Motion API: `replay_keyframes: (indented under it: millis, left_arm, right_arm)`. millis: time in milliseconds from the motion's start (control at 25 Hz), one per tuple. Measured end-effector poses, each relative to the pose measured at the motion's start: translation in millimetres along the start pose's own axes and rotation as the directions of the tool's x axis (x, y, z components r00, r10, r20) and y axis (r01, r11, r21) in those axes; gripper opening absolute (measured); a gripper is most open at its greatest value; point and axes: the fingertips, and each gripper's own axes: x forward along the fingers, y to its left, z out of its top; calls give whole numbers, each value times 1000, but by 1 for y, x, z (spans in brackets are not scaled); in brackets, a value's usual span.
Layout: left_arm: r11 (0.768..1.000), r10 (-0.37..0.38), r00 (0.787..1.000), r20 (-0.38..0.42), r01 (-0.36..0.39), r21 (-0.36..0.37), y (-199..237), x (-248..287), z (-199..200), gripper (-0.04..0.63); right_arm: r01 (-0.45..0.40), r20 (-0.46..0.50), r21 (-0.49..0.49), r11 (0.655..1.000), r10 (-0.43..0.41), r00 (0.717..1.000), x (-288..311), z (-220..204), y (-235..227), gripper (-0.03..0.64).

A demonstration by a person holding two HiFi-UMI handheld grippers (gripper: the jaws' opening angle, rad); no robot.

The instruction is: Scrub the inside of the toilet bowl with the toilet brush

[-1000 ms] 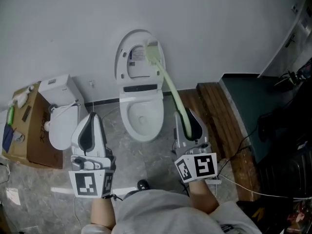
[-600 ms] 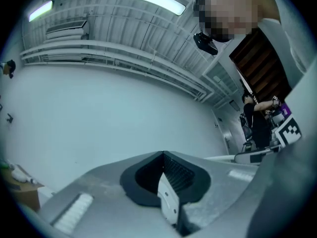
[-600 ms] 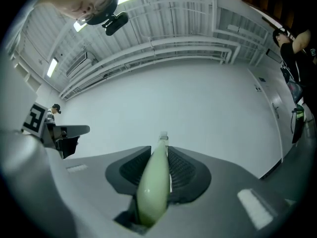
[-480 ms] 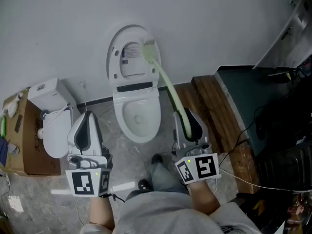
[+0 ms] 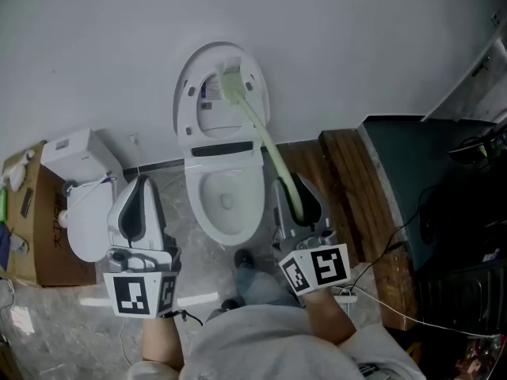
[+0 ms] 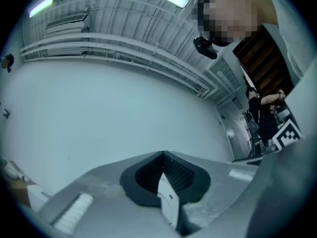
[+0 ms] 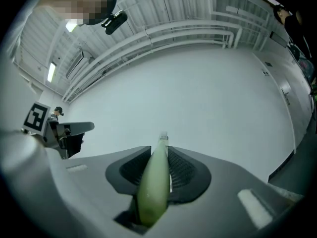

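Observation:
A white toilet stands against the wall with its lid [image 5: 207, 101] raised and its bowl [image 5: 224, 199] uncovered. My right gripper [image 5: 291, 196] hovers just right of the bowl, shut on the pale green handle of the toilet brush [image 5: 267, 150]. The brush head [image 5: 230, 82] is up in front of the raised lid, above the bowl. In the right gripper view the green handle [image 7: 154, 181] runs out between the jaws of my right gripper [image 7: 161, 151] toward the bare wall. My left gripper [image 5: 137, 206] hangs left of the bowl, shut on nothing; in its own view the gripper [image 6: 162, 156] faces the wall.
A second small white toilet [image 5: 82, 206] and a cardboard box [image 5: 32, 236] sit at the left. A wooden platform [image 5: 348, 184] and a dark cabinet [image 5: 432, 161] stand at the right, with cables [image 5: 380, 295] on the floor. The person's shoe [image 5: 245, 259] is in front of the bowl.
The person has stepped closer; a leg and shoe now show before the bowl. The brush head has swung slightly left across the raised lid. Both grippers keep their grip state.

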Motion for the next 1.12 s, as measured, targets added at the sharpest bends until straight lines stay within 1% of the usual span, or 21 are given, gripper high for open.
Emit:
replay_keyframes:
  millis: [120, 160, 240, 320, 520, 640, 720, 840, 920, 1000, 1120]
  left_arm:
    - [999, 6, 1000, -19, -6, 40, 4, 21, -12, 3]
    - [999, 14, 1000, -19, -13, 35, 6, 28, -15, 3]
    - [999, 38, 999, -8, -39, -18, 13, 42, -20, 3]
    - [996, 69, 998, -9, -70, -49, 22, 52, -29, 3]
    - [990, 137, 990, -33, -138, -34, 38, 64, -54, 3]
    - [985, 165, 985, -52, -168, -48, 44, 68, -70, 3]
    - [982, 175, 981, -81, -180, -53, 45, 68, -83, 3]
    - [984, 171, 976, -138, -177, -35, 46, 65, -105, 3]
    - [986, 162, 972, -172, -166, -8, 47, 62, -121, 3]
    - [989, 147, 971, -190, -147, 15, 45, 59, -131, 3]
    - [992, 123, 974, -188, -128, -11, 40, 57, -138, 3]
  right_arm:
    - [-36, -26, 12, 999, 36, 999, 30, -10, -9, 104]
    - [-49, -39, 15, 999, 50, 998, 40, -15, -11, 104]
    - [-76, -67, 24, 997, 77, 995, 59, -26, -15, 104]
    - [-101, -92, 35, 994, 104, 990, 75, -38, -19, 104]
    - [-153, -167, 55, 987, 160, 973, 100, -75, -27, 104]
    - [-165, -220, 70, 984, 177, 959, 107, -102, -31, 104]
    - [-167, -253, 91, 982, 185, 950, 108, -119, -34, 104]
    - [-161, -301, 114, 980, 188, 935, 105, -146, -36, 104]
    - [-151, -333, 125, 981, 185, 925, 102, -163, -37, 104]
    - [-138, -361, 138, 981, 179, 915, 96, -179, -38, 104]
    - [-121, -397, 149, 982, 171, 902, 83, -201, -36, 104]
